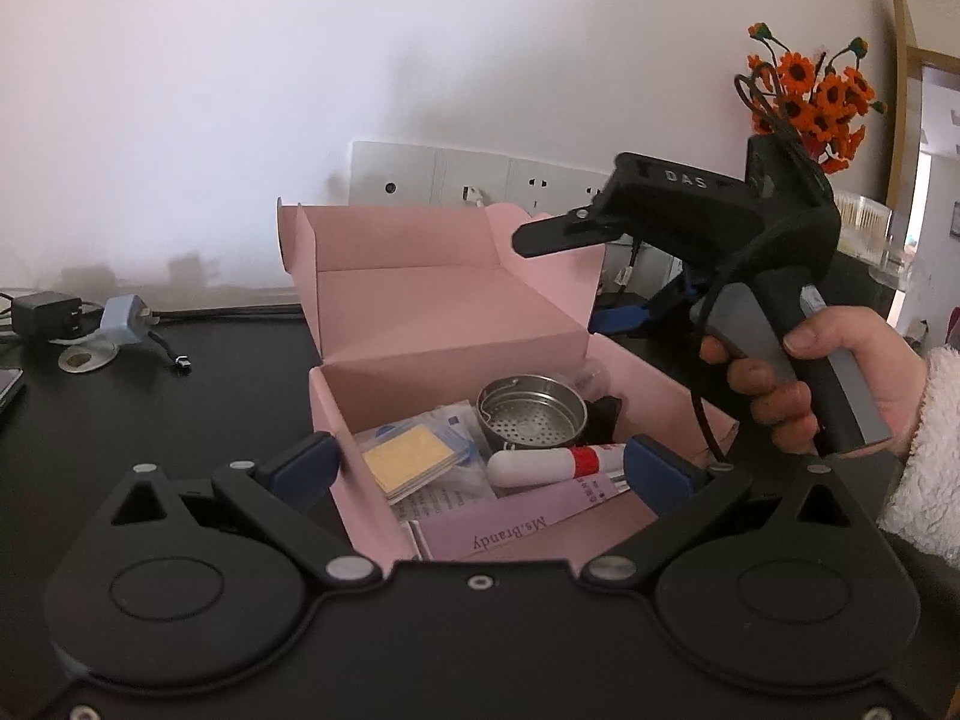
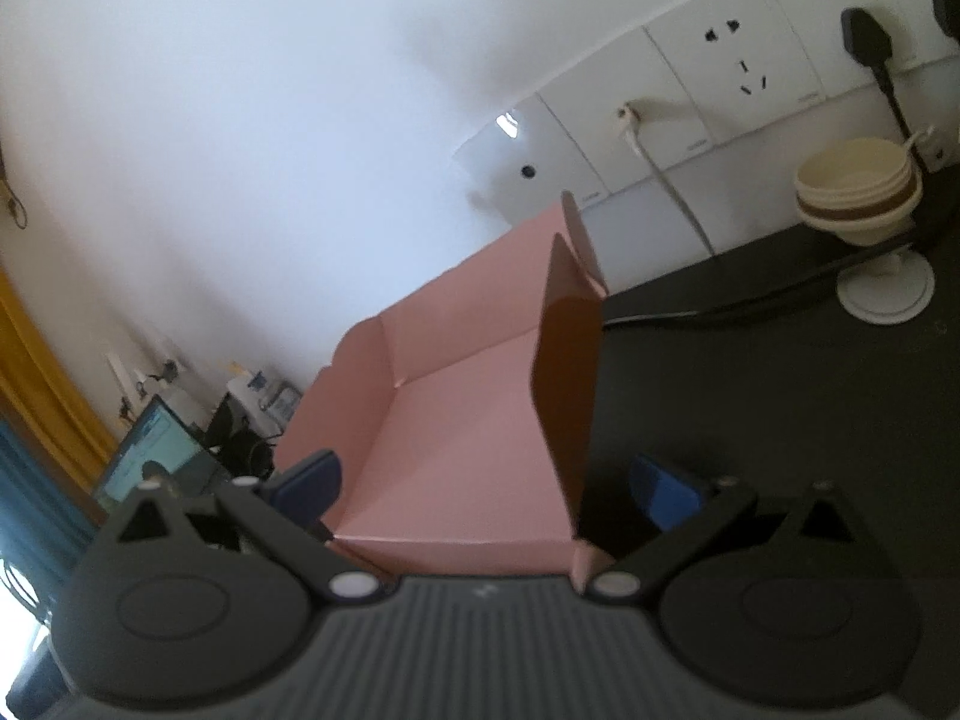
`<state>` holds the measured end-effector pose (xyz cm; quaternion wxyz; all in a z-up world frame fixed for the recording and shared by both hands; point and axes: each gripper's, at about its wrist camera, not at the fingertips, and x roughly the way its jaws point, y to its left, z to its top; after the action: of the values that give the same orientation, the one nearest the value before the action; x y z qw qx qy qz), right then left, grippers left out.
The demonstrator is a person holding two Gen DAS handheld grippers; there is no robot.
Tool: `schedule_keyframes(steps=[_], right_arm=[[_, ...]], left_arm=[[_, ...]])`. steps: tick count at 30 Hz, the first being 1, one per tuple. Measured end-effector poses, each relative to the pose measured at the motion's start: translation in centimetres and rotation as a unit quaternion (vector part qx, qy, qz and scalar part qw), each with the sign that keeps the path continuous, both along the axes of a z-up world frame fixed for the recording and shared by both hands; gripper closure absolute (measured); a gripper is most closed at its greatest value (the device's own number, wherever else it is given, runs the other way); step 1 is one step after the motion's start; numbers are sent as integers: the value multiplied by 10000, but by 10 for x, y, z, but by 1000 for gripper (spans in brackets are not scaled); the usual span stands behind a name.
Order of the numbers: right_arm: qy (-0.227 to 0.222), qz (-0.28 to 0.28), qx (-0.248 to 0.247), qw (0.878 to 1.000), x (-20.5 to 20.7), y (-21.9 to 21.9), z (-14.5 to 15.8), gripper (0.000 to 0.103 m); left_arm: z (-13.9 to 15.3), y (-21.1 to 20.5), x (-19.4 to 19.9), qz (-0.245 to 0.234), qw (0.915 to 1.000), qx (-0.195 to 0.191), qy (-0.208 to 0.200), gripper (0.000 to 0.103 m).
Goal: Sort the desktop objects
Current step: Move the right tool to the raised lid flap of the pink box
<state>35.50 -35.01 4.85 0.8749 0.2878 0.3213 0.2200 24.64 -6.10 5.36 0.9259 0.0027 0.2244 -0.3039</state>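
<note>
An open pink cardboard box (image 1: 456, 312) stands on the black desk with its lid upright. Inside lie a metal strainer (image 1: 531, 414), a white and red tube (image 1: 540, 465), a yellow card packet (image 1: 408, 459) and a purple "Ms.Brandy" box (image 1: 510, 525). My left gripper (image 1: 480, 471) hovers open over the box's near edge, nothing between its blue pads. A hand holds my right gripper (image 1: 648, 306) at the box's far right side. In the right wrist view, my right gripper (image 2: 486, 486) is open, with the lid's side flap (image 2: 564, 390) standing between its fingers, unpinched.
Two chargers (image 1: 90, 318) with a cable lie at the far left, next to a phone edge (image 1: 9, 387). Orange flowers (image 1: 804, 96) stand back right. Stacked bowls (image 2: 858, 192) and a white round base (image 2: 888, 288) sit near wall sockets (image 2: 738, 72) with cables.
</note>
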Motion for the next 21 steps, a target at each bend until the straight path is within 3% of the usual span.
schedule_keyframes(steps=[4, 21], right_arm=[[-71, -8, -171, 9998, 2, 7, 1, 1], [38, 337, 13, 9994, 7, 19, 2, 1]], left_arm=[[1, 2, 1, -15, 10000, -47, 33, 0], [-1, -1, 0, 18, 10000, 25, -13, 0]])
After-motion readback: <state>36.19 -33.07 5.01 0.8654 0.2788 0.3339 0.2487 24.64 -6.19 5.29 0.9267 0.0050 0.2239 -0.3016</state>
